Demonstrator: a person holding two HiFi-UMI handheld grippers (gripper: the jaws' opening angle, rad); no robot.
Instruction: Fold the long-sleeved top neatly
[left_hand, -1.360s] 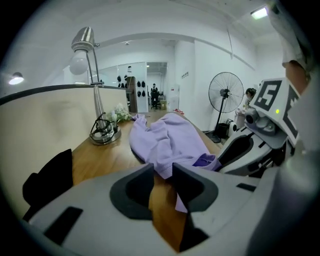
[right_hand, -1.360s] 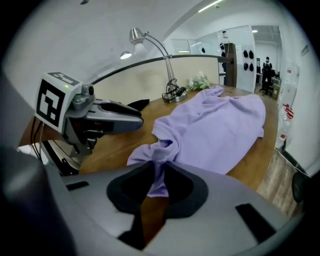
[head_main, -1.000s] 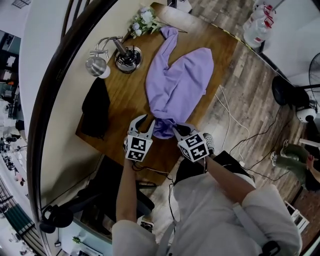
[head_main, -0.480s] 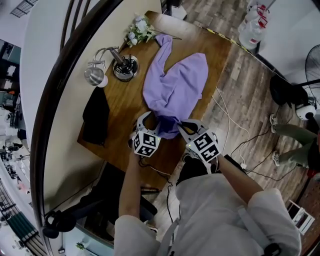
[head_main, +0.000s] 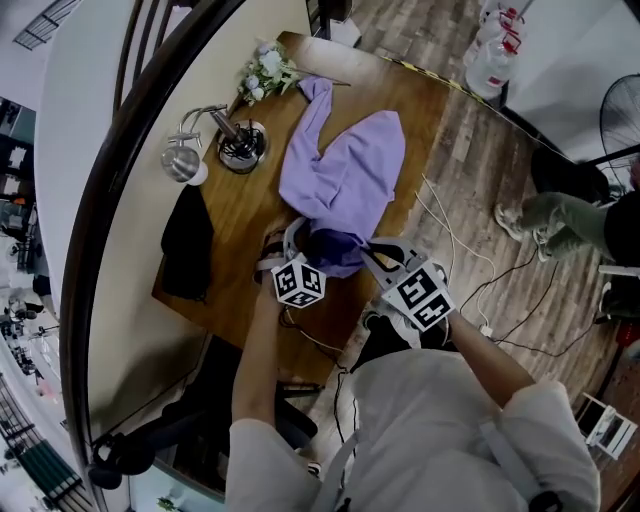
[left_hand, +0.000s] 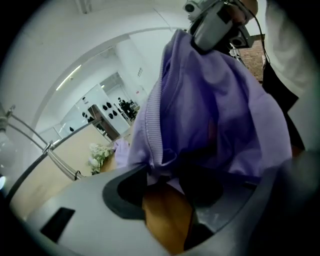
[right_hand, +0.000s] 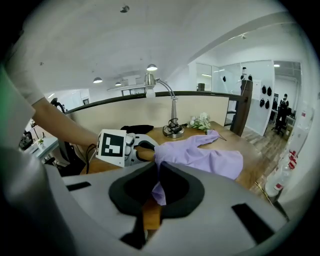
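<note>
Head view: a lilac long-sleeved top (head_main: 345, 180) lies rumpled on a wooden table (head_main: 235, 205) in the upper middle of the frame. One sleeve (head_main: 312, 105) trails toward the top edge, and the near end is bunched and lifted. Two bare forearms reach up from the bottom. The left gripper (head_main: 288, 240) and the right gripper (head_main: 368, 250) meet at that bunched end, each carrying a cube with square markers. At upper left stand a metal desk lamp (head_main: 185, 160) and pale flowers (head_main: 262, 75). A black cloth (head_main: 188, 240) lies at the left edge of the table.

Left gripper view: the top (left_hand: 220, 115) fills the centre and right, soft knit hanging in folds, with its ribbed hem (left_hand: 152, 130) running down to the jaws. The left gripper (left_hand: 167, 195) is spread, its jaws having just been opening. The hem hangs at the tips, unpinched, with bare wood showing between them. The right gripper (left_hand: 215, 25) holds the cloth from the top of the frame.

Right gripper view: the right gripper (right_hand: 157, 192) is pressed together, pinching a fold of the top (right_hand: 205, 155), which stretches away across the table (right_hand: 247, 167). The left gripper (right_hand: 142, 150) sits at centre left against the fabric.
</note>
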